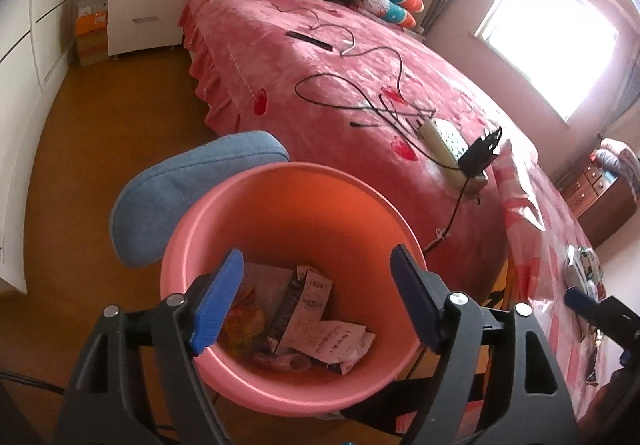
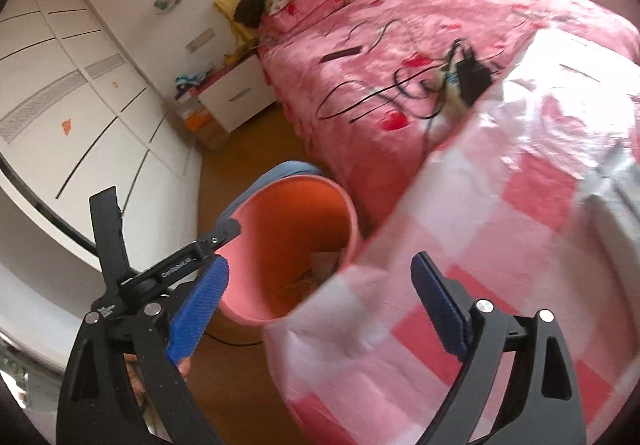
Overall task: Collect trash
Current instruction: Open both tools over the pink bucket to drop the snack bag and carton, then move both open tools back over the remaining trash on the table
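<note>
The left gripper (image 1: 316, 297) hangs directly over the mouth of the pink wastebasket (image 1: 192, 241), its jaws spread apart with nothing between the blue pads. The step in hand looks like a drop into the bin, and doing it well means releasing only while the gripper is centred over the opening, clear of the rim, so nothing catches on the edge or falls to the brown floor (image 1: 100, 125). The right gripper (image 2: 320, 309) is likewise released and empty; it hovers above the near corner of the table covered in a pink-and-white checked cloth (image 2: 520, 245), with the wastebasket just beside it on the floor. Inside the basket lie crumpled printed paper wrappers (image 1: 320, 325) and an orange-yellow packet (image 1: 244, 321), piled at the bottom with plenty of room above them. More possible trash, a small packet (image 1: 584, 265), sits at the far right of the table; what it is cannot be told. A blue cushion (image 1: 192, 193) rests behind the basket, beside the bed (image 1: 320, 65).
</note>
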Action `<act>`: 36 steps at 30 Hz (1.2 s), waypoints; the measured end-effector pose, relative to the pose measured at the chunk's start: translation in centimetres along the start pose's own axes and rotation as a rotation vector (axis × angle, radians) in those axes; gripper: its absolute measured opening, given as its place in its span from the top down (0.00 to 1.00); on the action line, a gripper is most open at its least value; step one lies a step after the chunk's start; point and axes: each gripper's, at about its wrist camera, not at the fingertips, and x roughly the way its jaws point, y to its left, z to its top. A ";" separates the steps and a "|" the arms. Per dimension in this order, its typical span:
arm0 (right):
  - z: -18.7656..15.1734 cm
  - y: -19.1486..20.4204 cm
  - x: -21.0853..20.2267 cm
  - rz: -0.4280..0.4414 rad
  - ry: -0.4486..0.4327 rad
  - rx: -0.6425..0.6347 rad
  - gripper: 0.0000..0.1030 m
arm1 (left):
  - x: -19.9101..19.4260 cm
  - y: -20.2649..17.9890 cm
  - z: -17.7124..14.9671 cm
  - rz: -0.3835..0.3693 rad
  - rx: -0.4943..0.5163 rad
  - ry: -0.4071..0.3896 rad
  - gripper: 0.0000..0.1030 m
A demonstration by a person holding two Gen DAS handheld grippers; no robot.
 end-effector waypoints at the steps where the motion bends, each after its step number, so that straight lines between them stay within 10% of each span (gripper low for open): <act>1: -0.2 -0.3 -0.4 -0.006 -0.008 0.003 0.11 | 0.0 -0.3 -0.1 -0.007 0.005 0.008 0.24; 36: -3.4 -7.4 -10.7 -0.162 -0.221 0.048 0.09 | -4.0 -14.8 -3.3 -0.128 0.275 0.040 0.24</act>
